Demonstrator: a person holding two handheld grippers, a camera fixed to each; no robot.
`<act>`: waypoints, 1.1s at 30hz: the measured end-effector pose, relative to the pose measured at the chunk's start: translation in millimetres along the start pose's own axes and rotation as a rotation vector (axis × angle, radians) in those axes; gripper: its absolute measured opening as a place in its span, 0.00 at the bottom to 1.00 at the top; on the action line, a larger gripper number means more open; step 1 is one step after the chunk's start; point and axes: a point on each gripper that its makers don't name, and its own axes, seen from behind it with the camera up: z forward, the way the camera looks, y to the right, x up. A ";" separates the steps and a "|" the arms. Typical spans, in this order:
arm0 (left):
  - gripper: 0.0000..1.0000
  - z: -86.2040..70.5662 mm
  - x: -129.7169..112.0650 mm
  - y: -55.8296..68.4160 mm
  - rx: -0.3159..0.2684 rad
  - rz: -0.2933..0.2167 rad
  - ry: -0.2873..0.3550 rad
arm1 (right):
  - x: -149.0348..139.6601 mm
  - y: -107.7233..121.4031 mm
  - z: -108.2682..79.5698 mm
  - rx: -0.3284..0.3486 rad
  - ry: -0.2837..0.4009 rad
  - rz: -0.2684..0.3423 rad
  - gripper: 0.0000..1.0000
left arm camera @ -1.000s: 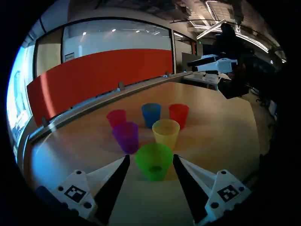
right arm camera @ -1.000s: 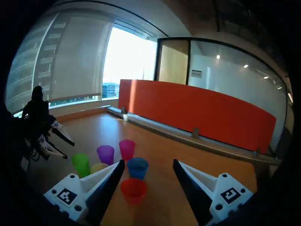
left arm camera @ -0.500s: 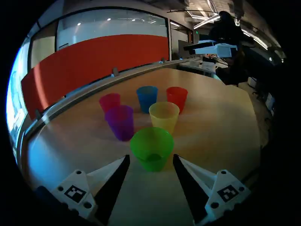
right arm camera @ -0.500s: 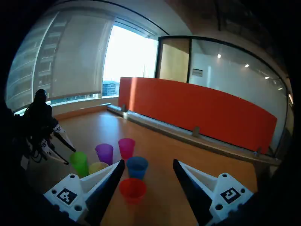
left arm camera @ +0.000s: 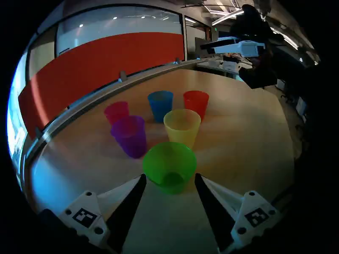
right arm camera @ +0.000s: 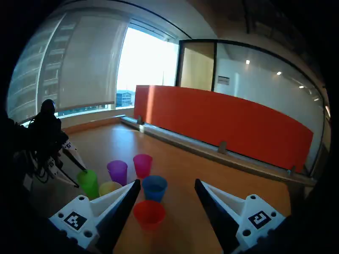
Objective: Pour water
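Several coloured plastic cups stand in a cluster on a wooden table (left arm camera: 254, 139). In the left gripper view the green cup (left arm camera: 169, 167) is nearest and sits just between the tips of my open left gripper (left arm camera: 169, 180); I see no finger pressing on it. Behind it are the yellow cup (left arm camera: 182, 127), purple cup (left arm camera: 130, 135), pink cup (left arm camera: 116, 112), blue cup (left arm camera: 160, 105) and red cup (left arm camera: 195, 103). In the right gripper view my right gripper (right arm camera: 167, 183) is open above the red cup (right arm camera: 149, 213) and blue cup (right arm camera: 154, 187). The left gripper (right arm camera: 70, 163) shows beside the green cup (right arm camera: 87, 183).
An orange partition (right arm camera: 229, 122) with a metal rail runs along the table's far edge. A bright window (right arm camera: 144, 72) lies beyond it. The person's dark arm (right arm camera: 40, 135) holds the left gripper. The other gripper (left arm camera: 235, 45) hangs high past the red cup. Desks stand behind.
My left gripper has closed in on the green cup, which now looks larger and reaches between the fingertips. The right gripper has barely moved.
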 end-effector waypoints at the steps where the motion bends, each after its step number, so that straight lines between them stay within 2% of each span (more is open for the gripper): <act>1: 0.85 1.1 0.3 0.0 -0.002 0.003 -0.002 | -0.4 0.1 0.2 0.000 0.000 0.001 0.99; 6: 0.85 7.3 2.1 0.0 -0.010 0.015 -0.013 | -2.8 1.3 1.2 -0.001 -0.002 0.004 0.99; 33: 0.84 37.1 9.9 -5.5 -0.039 0.008 -0.004 | -13.7 2.9 8.2 0.005 -0.024 0.005 0.99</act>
